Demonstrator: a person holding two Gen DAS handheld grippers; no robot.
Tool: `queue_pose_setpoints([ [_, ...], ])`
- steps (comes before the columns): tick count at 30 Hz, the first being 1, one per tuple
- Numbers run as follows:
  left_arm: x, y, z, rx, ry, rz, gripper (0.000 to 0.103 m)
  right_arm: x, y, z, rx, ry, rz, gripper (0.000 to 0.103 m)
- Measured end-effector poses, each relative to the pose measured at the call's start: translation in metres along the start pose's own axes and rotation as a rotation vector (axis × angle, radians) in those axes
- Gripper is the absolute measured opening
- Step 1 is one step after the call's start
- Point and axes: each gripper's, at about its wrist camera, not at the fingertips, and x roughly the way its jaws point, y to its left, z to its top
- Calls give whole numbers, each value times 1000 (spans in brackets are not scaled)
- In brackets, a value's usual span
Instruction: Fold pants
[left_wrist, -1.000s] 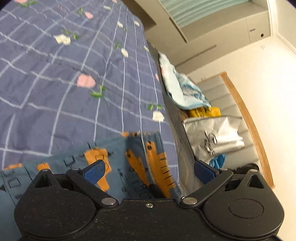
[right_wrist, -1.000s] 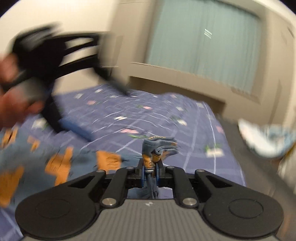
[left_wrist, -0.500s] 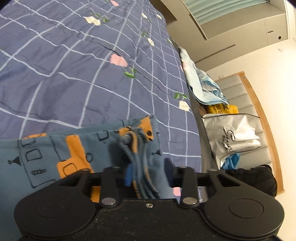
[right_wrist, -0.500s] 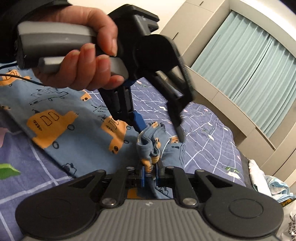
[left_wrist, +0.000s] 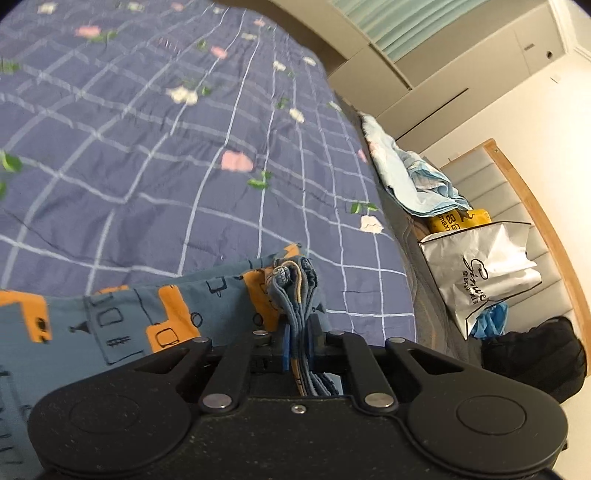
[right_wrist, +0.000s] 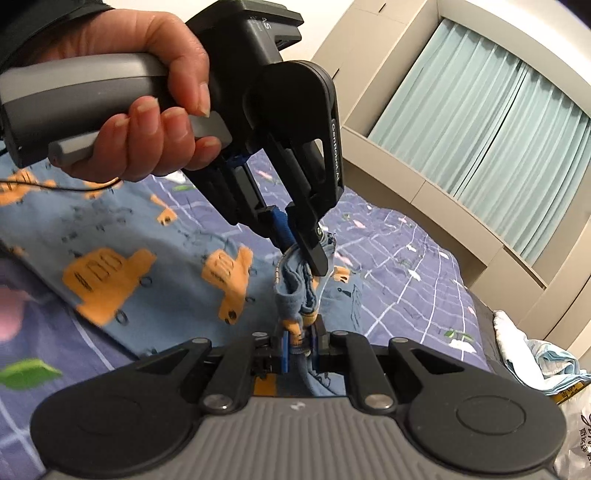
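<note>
- Blue cotton printed with orange trucks: the pants (right_wrist: 110, 266) lie spread on the bed (left_wrist: 147, 147), over its purple checked, flower-patterned cover, with one bunched end lifted off it.
- The right gripper (right_wrist: 299, 347) has its fingers closed tight on that bunched end; the cloth rises straight out from between them.
- The left gripper (right_wrist: 301, 245), held in the left hand (right_wrist: 147, 110), comes down from above and pinches the same bunch just beyond the right one, its fingers also clamped on fabric.
- The relation that matters: both grips sit on one gathered end, nearly touching, while the long body of the pants trails away to the left of both grippers. Neither is clearly nearer the free cloth; I judge the next move must draw this end along that long axis to lay a fold.
- The right wrist view shows both grippers together and the slack cloth hanging between them.
- The left wrist view shows its own gripper (left_wrist: 297, 349) with layered hem edges standing between the pads, and the bed's far edge with a silver bag (left_wrist: 480, 273) and light-blue cloth (left_wrist: 413, 181) beside it; the right gripper is not seen there.
</note>
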Motion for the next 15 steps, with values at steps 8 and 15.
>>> queue_pose_setpoints([
  [8,-66,6,-11,24,-49,62,8,-32,14,28,18,-56,47,12],
  [15,-121,36,-30,26,-70,117,8,-56,52,53,17,-80,146,12],
])
